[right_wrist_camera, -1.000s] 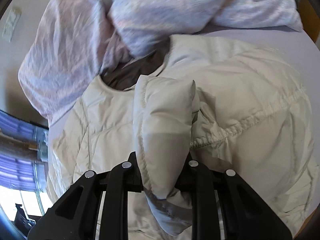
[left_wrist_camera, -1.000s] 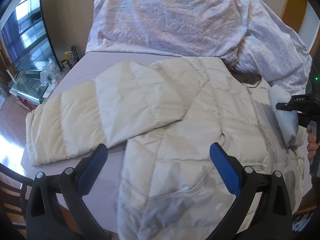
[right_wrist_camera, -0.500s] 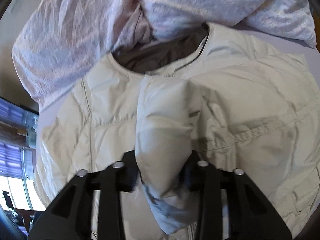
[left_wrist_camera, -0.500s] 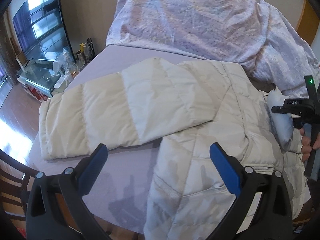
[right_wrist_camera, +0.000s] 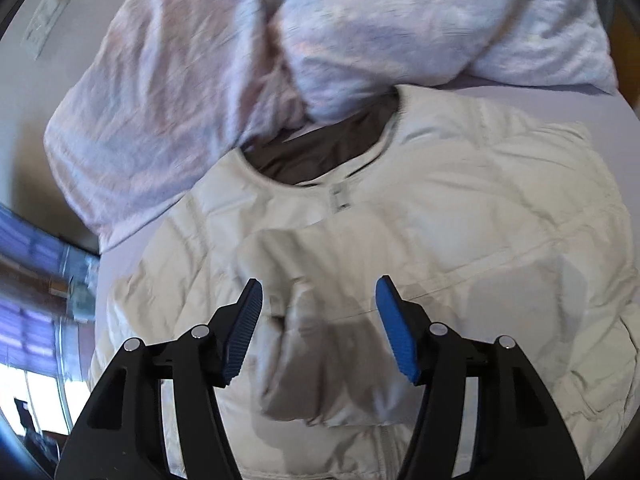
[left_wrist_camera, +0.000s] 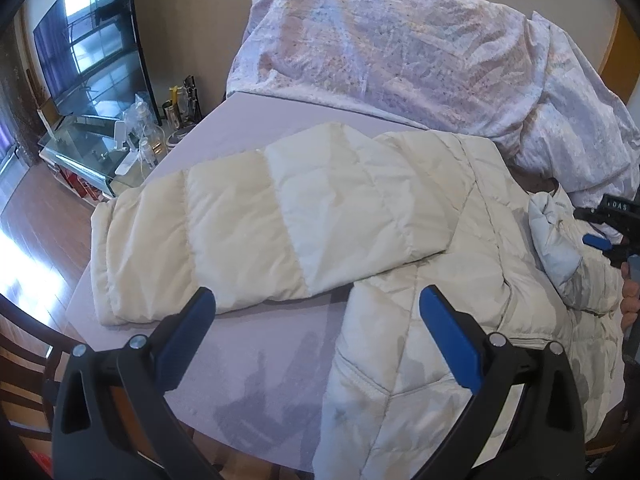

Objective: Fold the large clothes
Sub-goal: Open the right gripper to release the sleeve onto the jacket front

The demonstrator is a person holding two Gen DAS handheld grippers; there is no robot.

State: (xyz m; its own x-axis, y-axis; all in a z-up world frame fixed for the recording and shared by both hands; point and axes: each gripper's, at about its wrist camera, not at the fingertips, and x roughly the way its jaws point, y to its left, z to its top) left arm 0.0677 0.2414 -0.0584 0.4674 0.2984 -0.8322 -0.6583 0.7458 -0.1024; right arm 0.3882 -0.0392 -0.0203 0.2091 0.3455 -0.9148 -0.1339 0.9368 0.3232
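The right tool [right_wrist_camera: 318, 328], pinching the sleeve cuff [right_wrist_camera: 304, 360] a moment ago, is now standing spread; the cuff is lying on the jacket [right_wrist_camera: 480, 220]. The left tool [left_wrist_camera: 316, 336] is hovering spread.

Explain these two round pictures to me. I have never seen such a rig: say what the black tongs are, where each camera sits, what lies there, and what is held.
There is no robot here. A person holds a two-finger gripper in each hand, and a fisheye camera on each one looks along its fingers, hence the round pictures. One picture comes from the left gripper, the other from the right gripper. Both stand open with nothing clamped. A cream padded jacket lies on a bed, below a crumpled patterned quilt. One sleeve stretches out sideways. The other sleeve lies folded across the jacket's front, between the right gripper's fingers but not squeezed.
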